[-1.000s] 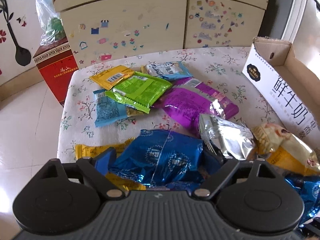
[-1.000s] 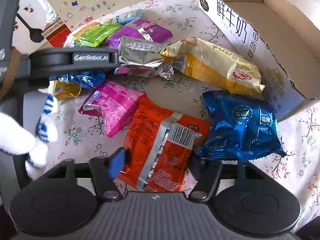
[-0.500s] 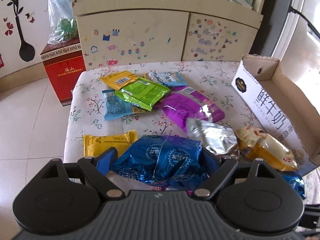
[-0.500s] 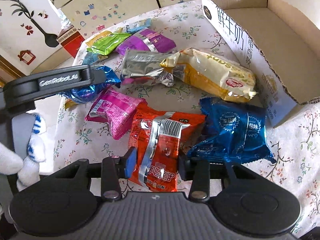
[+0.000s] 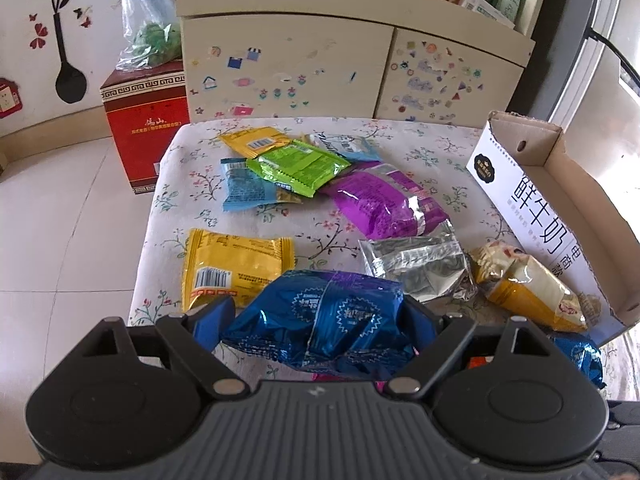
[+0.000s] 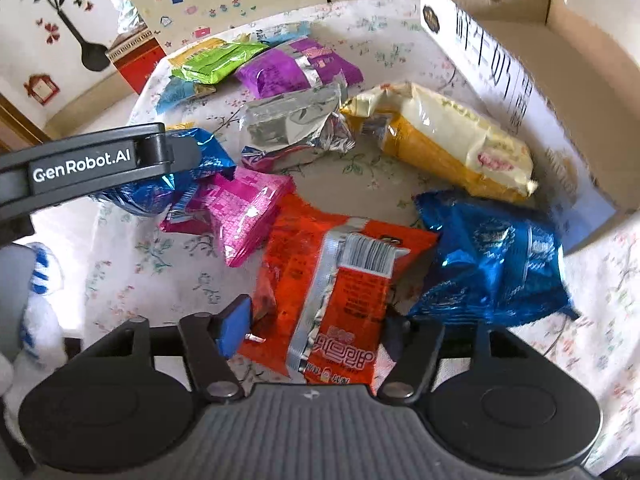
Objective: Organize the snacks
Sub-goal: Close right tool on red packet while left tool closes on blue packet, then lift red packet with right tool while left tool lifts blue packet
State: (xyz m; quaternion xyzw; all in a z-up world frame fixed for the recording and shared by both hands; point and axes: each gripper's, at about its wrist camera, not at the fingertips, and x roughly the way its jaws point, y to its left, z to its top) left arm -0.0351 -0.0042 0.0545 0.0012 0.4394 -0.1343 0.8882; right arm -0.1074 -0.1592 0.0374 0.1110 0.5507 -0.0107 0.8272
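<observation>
Left claw (image 5: 314, 318) holds a shiny blue snack bag (image 5: 320, 320) between its fingers, and both blue pads press the bag's sides. It tilts down toward the bench (image 5: 400, 136) with the flowery cloth. At 3 o'clock sits the open cardboard box (image 5: 560, 184), with nothing seen inside. I think this step is carrying the bag, and next the claw must swing to 3 o'clock, over the box wall, and let go. In the right view, the right claw (image 6: 316, 322) is opening around the orange snack bag (image 6: 340, 280), which lies flat on the bench between its fingers; the pads do not seem to press it. This claw points steeply down. A second blue bag (image 6: 492, 264) lies at 3 o'clock, touching the orange one. The box sits at 1 o'clock.
</observation>
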